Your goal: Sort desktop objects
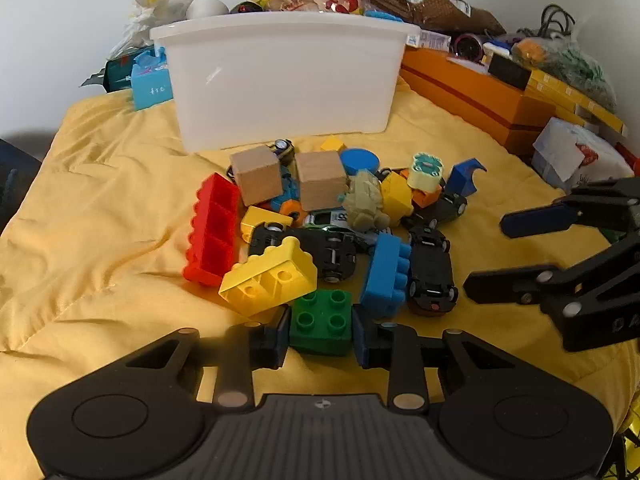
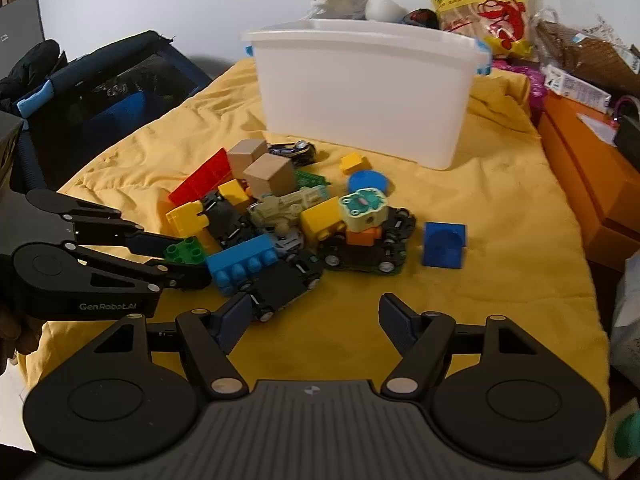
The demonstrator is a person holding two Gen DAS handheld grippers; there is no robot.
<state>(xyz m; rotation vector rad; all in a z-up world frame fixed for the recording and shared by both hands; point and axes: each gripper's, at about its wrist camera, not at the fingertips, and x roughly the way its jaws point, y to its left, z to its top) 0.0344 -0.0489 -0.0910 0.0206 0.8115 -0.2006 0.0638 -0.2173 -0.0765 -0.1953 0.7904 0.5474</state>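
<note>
Left gripper (image 1: 320, 338): we see it low at the pile's near edge, fingers pinching the green block (image 1: 322, 320).
Right gripper (image 2: 316, 326): we see it hovering near the pile, fingers spread, holding nothing.
White bin (image 1: 280, 80): far side, behind the toys.

Both the left gripper (image 1: 320, 334) and the right gripper (image 2: 316, 322) are built of matte black plastic with dark blue finger pads (image 2: 396, 322), silver pivot screws, round side discs and a ribbed grey centre; "GenRobot.AI" is printed in grey.
</note>
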